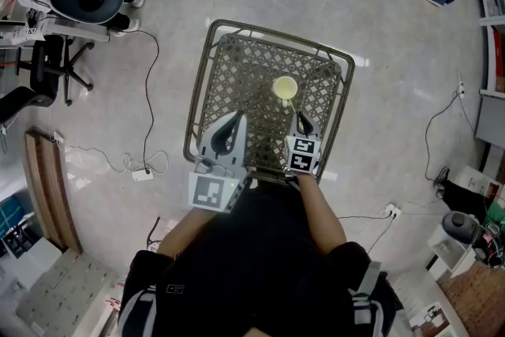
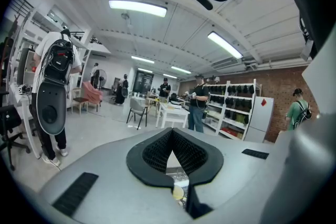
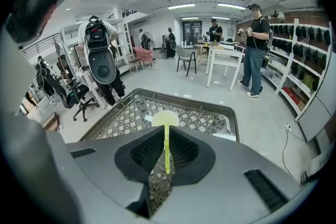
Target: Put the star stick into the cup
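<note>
A pale yellow cup [image 1: 286, 87] stands upright on the woven lattice table [image 1: 237, 67], right of its middle. My right gripper [image 1: 298, 117] is just in front of the cup, shut on the thin yellow-green star stick [image 1: 292, 105]. In the right gripper view the stick [image 3: 167, 152] runs straight out between the jaws of the right gripper [image 3: 166, 131] to the cup [image 3: 165, 119]; I cannot make out its star end. My left gripper [image 1: 235, 117] hovers over the table's near left part, shut and empty. In its own view the left gripper [image 2: 171, 134] points up at the room.
The table's metal rim [image 1: 197, 91] frames the lattice top. A black office chair [image 1: 47, 67] and a cable with a power strip [image 1: 142, 174] lie on the floor to the left. Several people and a white table [image 3: 223, 57] stand farther off.
</note>
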{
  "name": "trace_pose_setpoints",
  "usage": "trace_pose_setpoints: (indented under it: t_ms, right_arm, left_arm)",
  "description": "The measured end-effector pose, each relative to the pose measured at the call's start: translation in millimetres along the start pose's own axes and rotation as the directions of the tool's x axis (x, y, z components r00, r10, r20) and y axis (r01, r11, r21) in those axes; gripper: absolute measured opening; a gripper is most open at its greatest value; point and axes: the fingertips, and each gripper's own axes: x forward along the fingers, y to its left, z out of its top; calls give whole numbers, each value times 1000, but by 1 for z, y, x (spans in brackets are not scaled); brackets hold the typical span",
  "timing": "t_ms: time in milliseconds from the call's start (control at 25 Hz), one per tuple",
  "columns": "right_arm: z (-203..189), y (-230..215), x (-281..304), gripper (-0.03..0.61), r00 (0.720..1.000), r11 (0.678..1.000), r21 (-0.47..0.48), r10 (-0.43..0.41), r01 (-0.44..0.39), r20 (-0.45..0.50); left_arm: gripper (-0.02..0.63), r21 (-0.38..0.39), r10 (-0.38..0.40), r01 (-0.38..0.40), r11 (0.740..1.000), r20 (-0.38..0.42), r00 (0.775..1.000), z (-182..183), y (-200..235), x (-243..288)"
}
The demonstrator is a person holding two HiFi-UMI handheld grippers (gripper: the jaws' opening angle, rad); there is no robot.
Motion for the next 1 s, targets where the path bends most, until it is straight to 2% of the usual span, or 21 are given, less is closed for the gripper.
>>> trace_pose_setpoints:
  t_ms: [280,600,800,1000]
  right_arm:
    - [9,0,-11,23,1000,1000,1,-12,12,18]
    - [27,3,-34,23,993,1000,13,-25,23,118]
    - [42,8,-68,22,981,999,18,-45,43,190]
    - [55,15,-103,21,965,998,40,-58,49,256]
  left_arm:
    - [16,1,-5,5,1000,13,1000,5,-2,-7]
    - [17,4,-24,24,1000,47,999,14,-6,-25]
    - [16,22,-38,36,999,64,997,20,-13,-50]
    - [17,26,-62,59,998,115,991,29,-18,-77]
